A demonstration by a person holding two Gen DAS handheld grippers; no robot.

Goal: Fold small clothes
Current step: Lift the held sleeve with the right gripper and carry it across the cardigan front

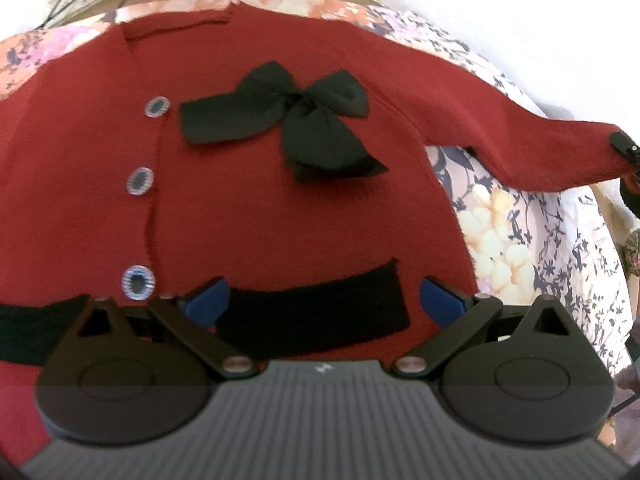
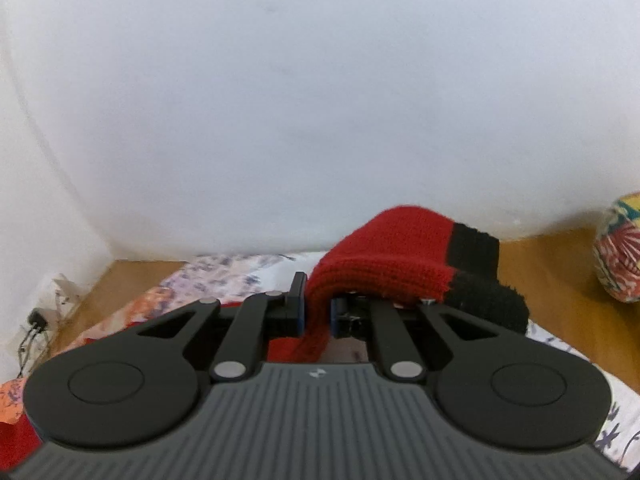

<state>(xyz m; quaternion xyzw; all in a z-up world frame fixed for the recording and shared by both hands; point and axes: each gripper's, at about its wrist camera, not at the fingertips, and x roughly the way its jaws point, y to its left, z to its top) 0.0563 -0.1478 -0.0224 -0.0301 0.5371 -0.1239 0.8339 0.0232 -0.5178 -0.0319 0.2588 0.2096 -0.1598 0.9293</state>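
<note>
A small red knit cardigan [image 1: 248, 200] lies flat on a floral sheet [image 1: 512, 248], front up, with a black bow [image 1: 304, 120], three buttons and black trim. My left gripper [image 1: 324, 300] is open just above its lower hem, over a black pocket band [image 1: 320, 312]. The cardigan's right sleeve [image 1: 532, 148] stretches out to the right and is lifted at the cuff. My right gripper [image 2: 318, 312] is shut on that sleeve [image 2: 384, 256] near its black cuff [image 2: 480, 280], which flops over the right finger. That gripper shows at the far right of the left wrist view [image 1: 624, 148].
A white wall [image 2: 320, 100] stands close behind the sheet. Wooden floor [image 2: 560, 264] shows at the sheet's edges. Cables and a plug [image 2: 38, 320] lie in the left corner. A colourful patterned cushion [image 2: 620, 248] sits at the far right.
</note>
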